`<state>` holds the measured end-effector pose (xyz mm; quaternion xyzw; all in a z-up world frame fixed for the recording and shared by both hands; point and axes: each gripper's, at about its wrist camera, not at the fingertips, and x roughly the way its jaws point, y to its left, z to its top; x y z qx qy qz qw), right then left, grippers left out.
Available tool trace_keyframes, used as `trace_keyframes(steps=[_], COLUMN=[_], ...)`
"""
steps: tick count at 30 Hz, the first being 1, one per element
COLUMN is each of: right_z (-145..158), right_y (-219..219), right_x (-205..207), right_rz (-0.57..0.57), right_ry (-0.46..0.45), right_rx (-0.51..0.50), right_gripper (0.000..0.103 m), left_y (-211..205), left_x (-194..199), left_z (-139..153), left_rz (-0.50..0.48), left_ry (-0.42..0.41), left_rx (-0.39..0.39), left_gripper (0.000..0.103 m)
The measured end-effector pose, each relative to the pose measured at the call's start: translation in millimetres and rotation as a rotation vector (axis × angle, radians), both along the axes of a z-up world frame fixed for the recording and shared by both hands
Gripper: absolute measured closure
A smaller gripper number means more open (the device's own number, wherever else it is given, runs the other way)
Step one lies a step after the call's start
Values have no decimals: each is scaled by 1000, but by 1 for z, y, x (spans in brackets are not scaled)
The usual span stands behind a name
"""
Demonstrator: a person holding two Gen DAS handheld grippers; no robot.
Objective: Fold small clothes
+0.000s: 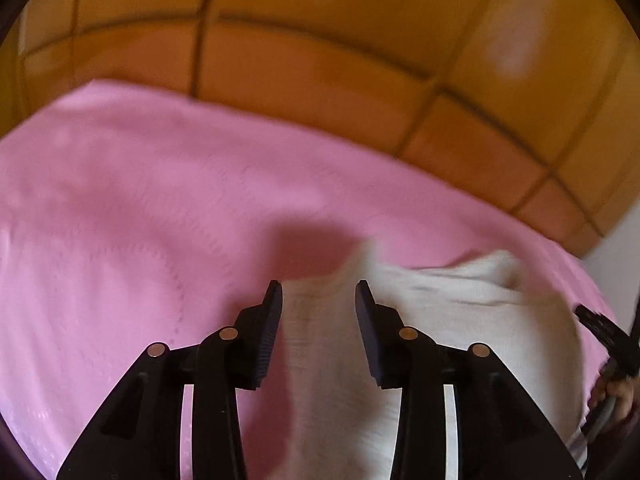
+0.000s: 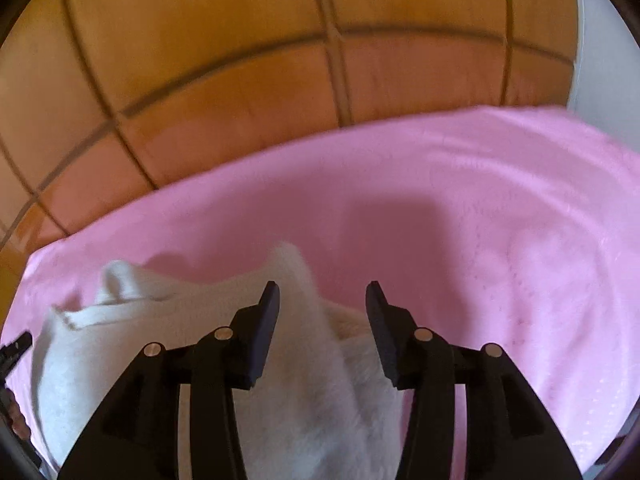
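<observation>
A small white garment [image 1: 440,320] lies rumpled on a pink cloth [image 1: 120,200]. My left gripper [image 1: 318,286] stands open just above the garment's left part, with white fabric showing in the gap and neither pad pressing on it. In the right wrist view the same white garment [image 2: 120,340] spreads left and below, with one corner peaking up between the jaws. My right gripper [image 2: 323,286] is open over that corner, apart from the fabric. The right gripper's finger [image 1: 600,328] and a hand [image 1: 616,396] show at the left view's right edge.
The pink cloth [image 2: 500,220] covers the work surface and ends at a far edge. Beyond it lies an orange tiled floor [image 1: 320,60] [image 2: 240,80]. A pale wall [image 2: 600,60] stands at the far right. Both views are blurred.
</observation>
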<state>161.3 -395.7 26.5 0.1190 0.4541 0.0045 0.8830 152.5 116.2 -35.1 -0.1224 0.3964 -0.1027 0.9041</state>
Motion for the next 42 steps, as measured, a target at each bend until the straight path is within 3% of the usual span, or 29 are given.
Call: trace_keyframes(steps=[4,7,10,12,13,14,16,23,28,30,34,36,37,38,39,40,42], right_z=[18,7,-10,-22,-25,-25,-21,16,-29,-42,-42,-39,-37,-32,-23,-17,-4], right_y=[42,85,113,126,126,128,130,126,134,137,141,138,137,135,132,130,132], right_x=[-22,-28,-27,-24,-25,-25,-22,-15,3,5,6,7,6,4,-2,-10,-27], right_rz=[161,283,336,351,354,361,387,335,289,275,276,278,272,261,246,244,272], right_ry=[-36,7,52,79,83,89,93,-42,67,58,45,48,46,41,21,3,-29], right_rx=[42,56,49,23,15,18,24,-6,-21,-46,-78,-65,-59,-52,-44,-38,-33], right_gripper=[58,58,58,60,67,84,98,99,98,98,94,88,72,48,38,33,32], left_y=[-36,-67,-79,-81,-83,-83,-81,-73,-90,-92,-90,-89,-87,-83,-80,-77,-67], left_x=[-16,-12,3,6,4,3,2,9,38,41,43,37,30,19,11,2,-22], left_z=[14,0,-25,-37,-38,-37,-31,-1,-41,-57,-51,-42,-37,-30,-26,-21,-13], left_rz=[-184,-247,-273,-276,-290,-292,-271,-178,-133,-123,-112,-102,-96,-92,-88,-82,-72], left_ry=[-67,-23,84,106,92,80,48,-79,45,67,84,75,65,46,31,12,-24], left_rx=[30,89,49,26,30,36,32,13,124,165,156,164,167,158,146,135,126], left_gripper=[67,56,56,63,84,97,99,99,99,97,96,86,77,63,55,45,45])
